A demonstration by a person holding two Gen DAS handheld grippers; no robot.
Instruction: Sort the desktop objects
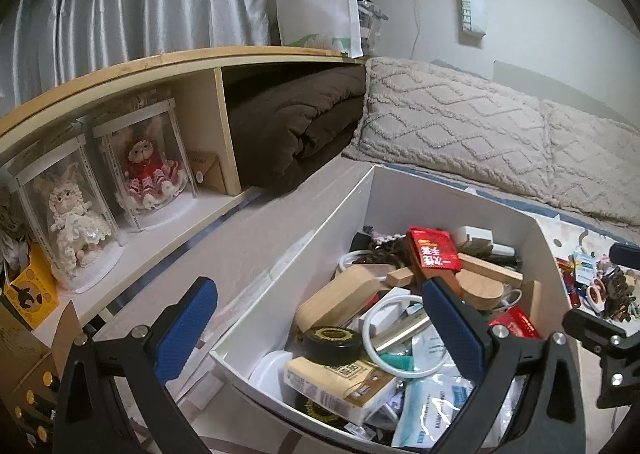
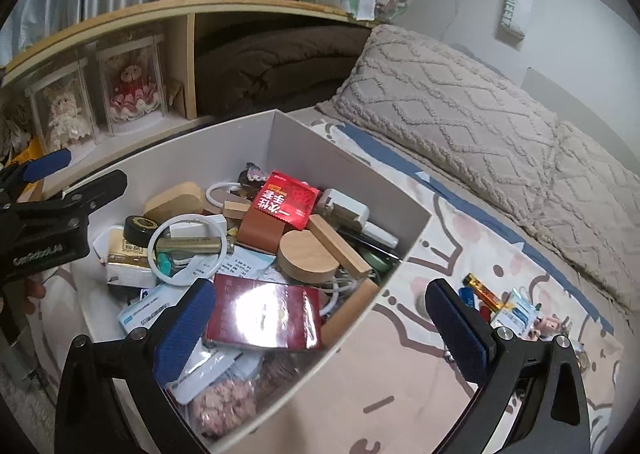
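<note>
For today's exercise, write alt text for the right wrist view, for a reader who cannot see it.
An open right gripper hovers, empty, over a white box crammed with clutter: a red packet, a round wooden block, a white ring. Small items lie on the patterned sheet beside it.

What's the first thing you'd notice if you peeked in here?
A white cardboard box crammed with odds and ends sits on the bed, with a bright red foil packet lying on top of the pile. Behind it, two dressed-up plush bunnies in clear cases stand on a wooden shelf.
</note>
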